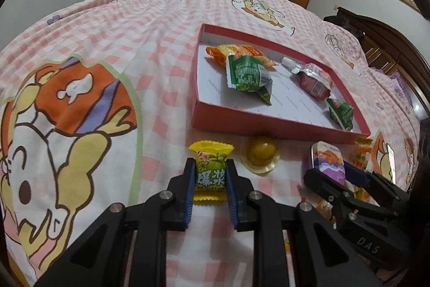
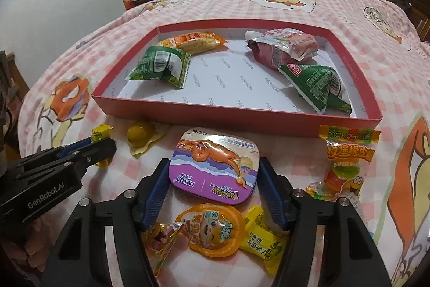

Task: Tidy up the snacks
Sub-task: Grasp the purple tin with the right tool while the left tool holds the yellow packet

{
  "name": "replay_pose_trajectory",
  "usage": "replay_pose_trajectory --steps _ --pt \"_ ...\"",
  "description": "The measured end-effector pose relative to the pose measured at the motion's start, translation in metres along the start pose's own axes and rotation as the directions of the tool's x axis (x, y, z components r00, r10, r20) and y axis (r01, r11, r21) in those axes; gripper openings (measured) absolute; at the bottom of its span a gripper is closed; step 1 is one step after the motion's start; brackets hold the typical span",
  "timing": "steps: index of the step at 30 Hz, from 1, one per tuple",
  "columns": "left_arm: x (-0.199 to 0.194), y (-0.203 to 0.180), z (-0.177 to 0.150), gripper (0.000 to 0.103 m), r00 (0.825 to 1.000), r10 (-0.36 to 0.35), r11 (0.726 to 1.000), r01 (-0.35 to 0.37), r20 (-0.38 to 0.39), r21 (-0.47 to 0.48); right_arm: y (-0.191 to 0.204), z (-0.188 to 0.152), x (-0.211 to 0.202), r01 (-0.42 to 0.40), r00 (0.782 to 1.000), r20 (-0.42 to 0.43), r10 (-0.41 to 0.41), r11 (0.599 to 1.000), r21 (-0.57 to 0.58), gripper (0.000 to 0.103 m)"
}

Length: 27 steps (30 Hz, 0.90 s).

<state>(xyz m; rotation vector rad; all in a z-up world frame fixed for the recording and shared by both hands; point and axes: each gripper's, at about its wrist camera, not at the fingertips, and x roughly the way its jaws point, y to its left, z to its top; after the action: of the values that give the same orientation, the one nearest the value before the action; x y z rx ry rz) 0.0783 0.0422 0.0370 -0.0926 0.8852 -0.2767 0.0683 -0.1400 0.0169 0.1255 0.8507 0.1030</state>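
Left hand-held gripper (image 1: pixel 210 174) pinching yellow candy (image 1: pixel 211 169); right hand-held gripper (image 2: pixel 215 174) spread around mint tin (image 2: pixel 215 166).

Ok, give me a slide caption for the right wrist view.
Right tongs straddle a purple mint tin before the red box, left tongs gripping yellow candy.

Left gripper (image 1: pixel 211 174), right gripper (image 2: pixel 215 174) — black angular frames, blue ribbed finger pads, silver round screws; white lettering "GenRobot.AI" and "DAS".
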Motion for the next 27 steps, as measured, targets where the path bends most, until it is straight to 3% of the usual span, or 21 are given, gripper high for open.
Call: replay_pose_trajectory --steps 20,27 --pt "-0.020 -0.031 0.032 0.021 0.999 -0.024 0.998 0.021 0.045 0.064 -0.006 0.001 -0.048 -0.098 0.991 0.090 0.096 0.995 0.013 0.065" --pt "-0.005 -0.049 0.052 0.021 0.999 -0.049 0.994 0.048 0.012 0.100 -0.026 0.017 -0.057 -0.069 0.992 0.104 0.067 0.998 0.013 0.065"
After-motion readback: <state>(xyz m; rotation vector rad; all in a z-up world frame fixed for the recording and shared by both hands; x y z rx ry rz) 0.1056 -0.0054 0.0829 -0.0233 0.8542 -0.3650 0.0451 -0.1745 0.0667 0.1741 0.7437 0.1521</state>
